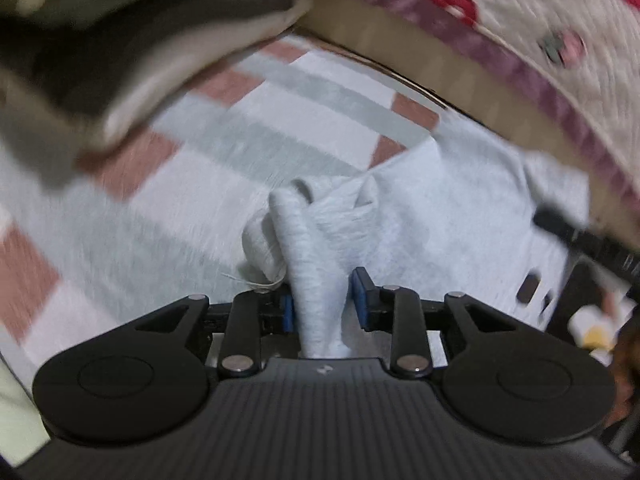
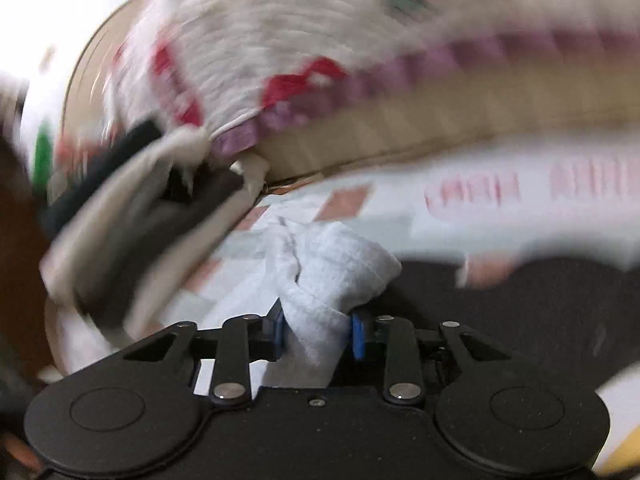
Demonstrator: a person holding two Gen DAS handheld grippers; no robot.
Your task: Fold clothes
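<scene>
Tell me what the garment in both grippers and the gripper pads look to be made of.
Light grey garment: soft heathered knit, probably cotton jersey, matte; it bunches in soft folds. Blue pads on the left gripper and right gripper: seemingly rubber or foam, dull surface.

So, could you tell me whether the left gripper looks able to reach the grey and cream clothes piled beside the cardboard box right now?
Probably not as it stands: the left gripper is shut on the light grey garment, so its jaws are occupied. The clothes pile lies ahead with nothing between; it would have to let go first.
</scene>
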